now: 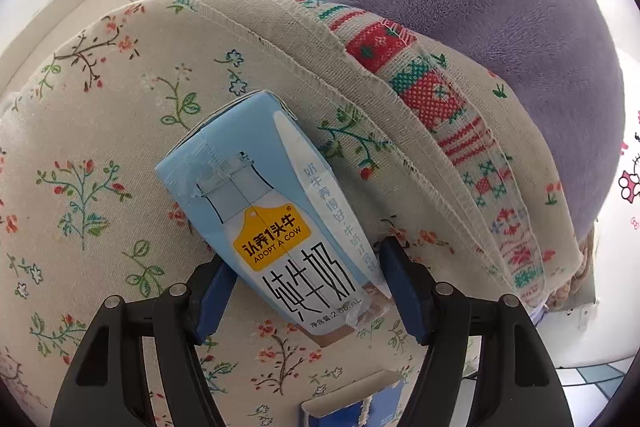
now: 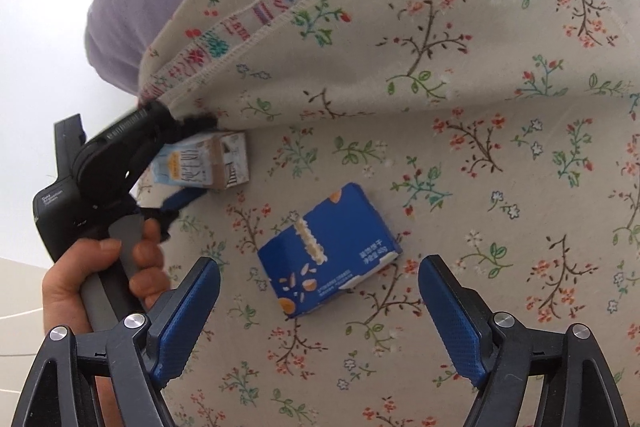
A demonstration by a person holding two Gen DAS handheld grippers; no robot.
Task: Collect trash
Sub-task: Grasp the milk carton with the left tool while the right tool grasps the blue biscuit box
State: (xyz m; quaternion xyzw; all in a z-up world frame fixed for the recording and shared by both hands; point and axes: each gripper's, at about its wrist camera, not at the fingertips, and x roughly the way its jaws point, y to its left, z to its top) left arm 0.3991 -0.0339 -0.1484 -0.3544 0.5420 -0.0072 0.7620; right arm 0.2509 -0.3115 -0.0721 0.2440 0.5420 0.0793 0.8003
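Left claw (image 1: pixel 306 291) wide around the light-blue milk carton (image 1: pixel 272 211); right claw (image 2: pixel 320 311) wide above the dark-blue carton (image 2: pixel 328 251)

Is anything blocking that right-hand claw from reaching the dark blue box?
Nothing visible. The dark blue cardboard carton lies flat on the floral beige cloth, just ahead of the open right gripper; only bare cloth lies between them. The left gripper works further off, at the light blue milk carton.

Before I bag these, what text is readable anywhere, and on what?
"认养1头牛" and "ADOPT A COW": yellow tag on the light blue milk carton.
"纯牛奶": large black characters on the same carton.
Its side print and volume line: too small to read reliably.
Dark blue carton: white print blurred, unreadable.
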